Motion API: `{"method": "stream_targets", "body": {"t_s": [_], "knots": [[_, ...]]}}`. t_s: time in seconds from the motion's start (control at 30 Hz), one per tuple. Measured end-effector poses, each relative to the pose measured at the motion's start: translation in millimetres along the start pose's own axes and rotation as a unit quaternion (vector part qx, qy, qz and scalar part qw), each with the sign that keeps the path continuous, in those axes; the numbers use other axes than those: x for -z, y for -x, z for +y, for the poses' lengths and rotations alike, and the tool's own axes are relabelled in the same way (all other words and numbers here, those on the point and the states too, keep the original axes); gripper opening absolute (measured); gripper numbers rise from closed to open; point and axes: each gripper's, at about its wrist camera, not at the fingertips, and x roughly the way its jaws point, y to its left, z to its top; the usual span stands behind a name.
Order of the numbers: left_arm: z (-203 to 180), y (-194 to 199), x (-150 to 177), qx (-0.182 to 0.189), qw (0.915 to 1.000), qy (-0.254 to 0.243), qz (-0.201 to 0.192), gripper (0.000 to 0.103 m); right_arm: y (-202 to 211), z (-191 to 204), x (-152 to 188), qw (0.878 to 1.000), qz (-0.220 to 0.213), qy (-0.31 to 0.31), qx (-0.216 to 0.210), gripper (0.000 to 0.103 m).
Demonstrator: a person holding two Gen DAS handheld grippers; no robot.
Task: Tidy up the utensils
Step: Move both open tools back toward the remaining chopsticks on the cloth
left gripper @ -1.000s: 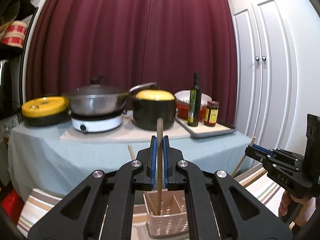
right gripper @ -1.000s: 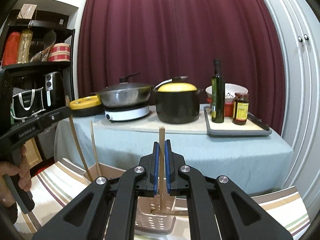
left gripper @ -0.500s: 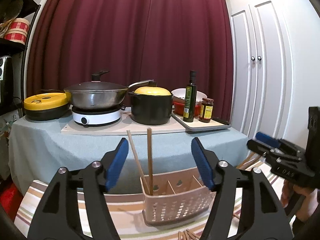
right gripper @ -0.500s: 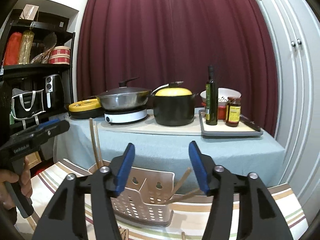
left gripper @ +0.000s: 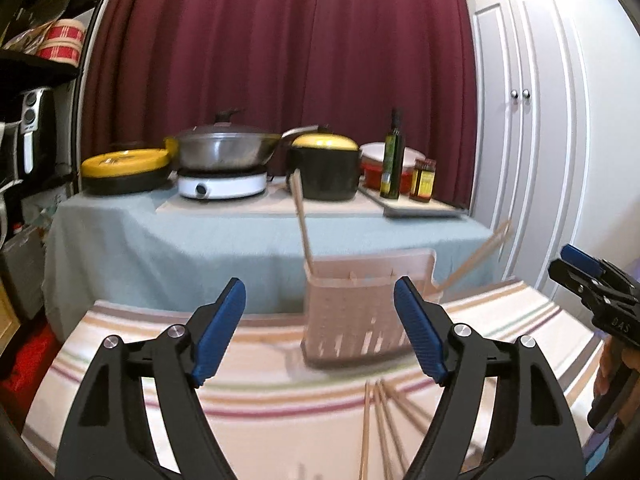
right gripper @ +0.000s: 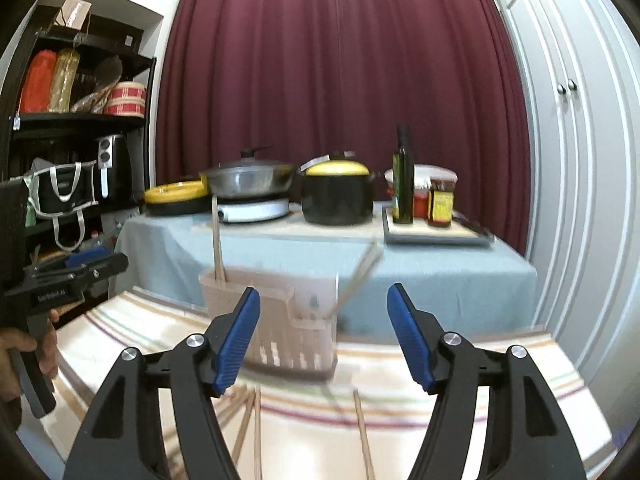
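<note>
Left gripper (left gripper: 320,332): jaws spread wide, nothing between them. Right gripper (right gripper: 323,334): same, wide apart and empty. Utensil basket (left gripper: 362,320) stands on the striped cloth (left gripper: 256,396) at 12 o'clock from both grippers, chopsticks (left gripper: 301,220) upright inside. Loose chopsticks (right gripper: 256,432) lie on the cloth at 6 o'clock of the basket.

Curtain (left gripper: 280,60) showing dark maroon; tablecloth (left gripper: 180,236) pale blue-green; mat (right gripper: 420,396) cream with coloured stripes; basket (left gripper: 360,308) beige; gripper pads (right gripper: 240,336) showing blue.
</note>
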Motion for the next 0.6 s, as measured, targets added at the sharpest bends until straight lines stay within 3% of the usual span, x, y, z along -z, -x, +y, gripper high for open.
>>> {"method": "stream_targets", "body": {"t_s": [0.3, 0.6], "knots": [[0.5, 23.6, 55.3, -0.027, 0.9986, 0.001, 0.046, 0.075, 14.8, 8.3, 73.6, 0.999, 0.05, 0.008, -0.004, 0.063], [2.8, 43.3, 108.1, -0.041, 0.9951, 0.011, 0.089, 0.075, 28.8, 20.0, 118.8, 0.996, 0.084, 0.005, -0.028, 0.058]]}}
